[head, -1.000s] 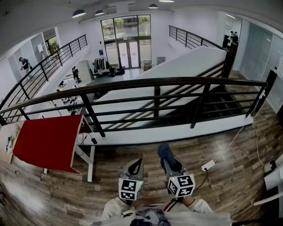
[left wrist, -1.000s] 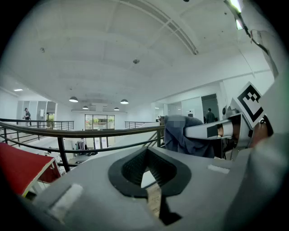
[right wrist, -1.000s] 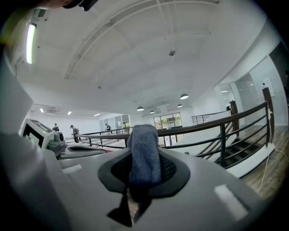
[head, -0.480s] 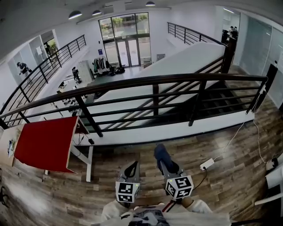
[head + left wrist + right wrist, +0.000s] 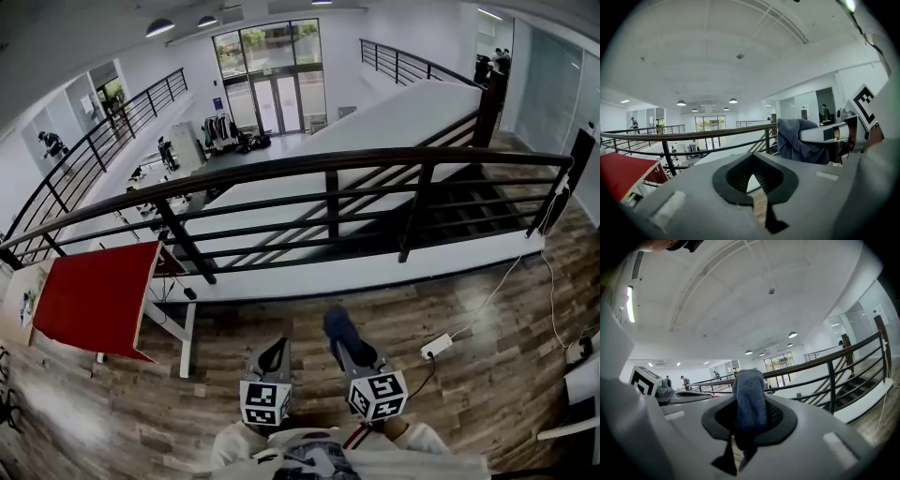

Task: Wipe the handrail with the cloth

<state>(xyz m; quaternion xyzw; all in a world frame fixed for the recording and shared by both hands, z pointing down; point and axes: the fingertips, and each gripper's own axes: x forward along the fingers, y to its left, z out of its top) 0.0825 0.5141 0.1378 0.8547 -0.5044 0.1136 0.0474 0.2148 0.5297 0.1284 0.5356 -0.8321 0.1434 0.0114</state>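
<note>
Mezzanine level with wood-plank floor (image 5: 487, 309), open hall below and beyond the railing.

Far left: red table (image 5: 94, 295), set just short of the railing. No part in the task.

Across the full width ahead: handrail (image 5: 328, 159), a dark top bar over horizontal bars and posts. No cloth on it, nothing touching it.

Left of centre, low and close to the body: left gripper (image 5: 273, 354).
- Pointed toward the railing.
- Jaws closed on each other, nothing between them.

Just beside it, on the same heading: right gripper (image 5: 351, 349).
- Jaws clamped on the cloth (image 5: 335, 325).
- Cloth blue-grey and bunched, with the upper part standing out past the tips and the lower end hanging down behind the pads.
- Cloth well apart from the handrail, separated from the railing base by bare floor in the head view.

Further right: white power strip (image 5: 433, 349) with its cable, lying on the floor near the foot of the railing.

Task status, as judged:
- Cloth secured in the right gripper: done.
- Approach to the railing: incomplete.
- Contact between cloth and top bar: not yet made.
- Wiping: not begun, with the entire visible length of the bar left to do.

Probable next step: carry the right gripper forward and upward until the cloth lies on the top bar, then draw it along the bar.
</note>
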